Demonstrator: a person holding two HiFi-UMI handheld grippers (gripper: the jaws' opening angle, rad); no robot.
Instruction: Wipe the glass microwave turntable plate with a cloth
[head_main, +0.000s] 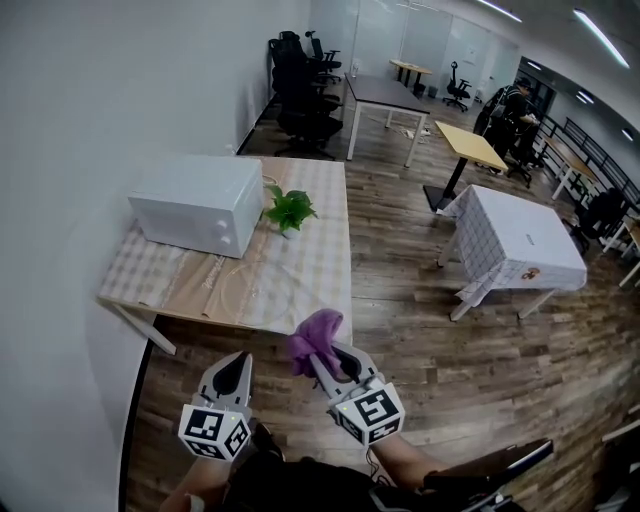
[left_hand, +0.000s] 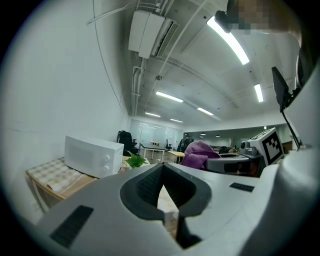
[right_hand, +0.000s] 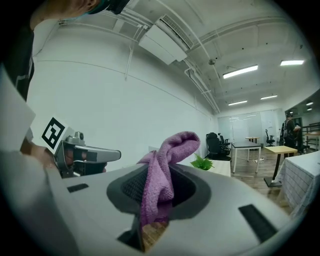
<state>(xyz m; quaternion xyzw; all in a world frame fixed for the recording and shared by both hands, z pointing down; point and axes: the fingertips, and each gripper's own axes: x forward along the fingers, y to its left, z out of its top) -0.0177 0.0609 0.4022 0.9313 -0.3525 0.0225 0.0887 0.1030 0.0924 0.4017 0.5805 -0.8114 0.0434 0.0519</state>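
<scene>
Well, my right claw (head_main: 320, 358) is clamped on the purple cloth (head_main: 318, 330), and my left claw (head_main: 240, 362) is closed on nothing. The glass plate (head_main: 235, 290), a faint round outline on the table (head_main: 322, 275) before the microwave (head_main: 195, 205), lies at eleven o'clock from the cloth, well apart.

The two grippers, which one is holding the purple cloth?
The right gripper: its jaws are shut on the purple cloth. The left gripper beside it has its jaws together with nothing between them.
</scene>
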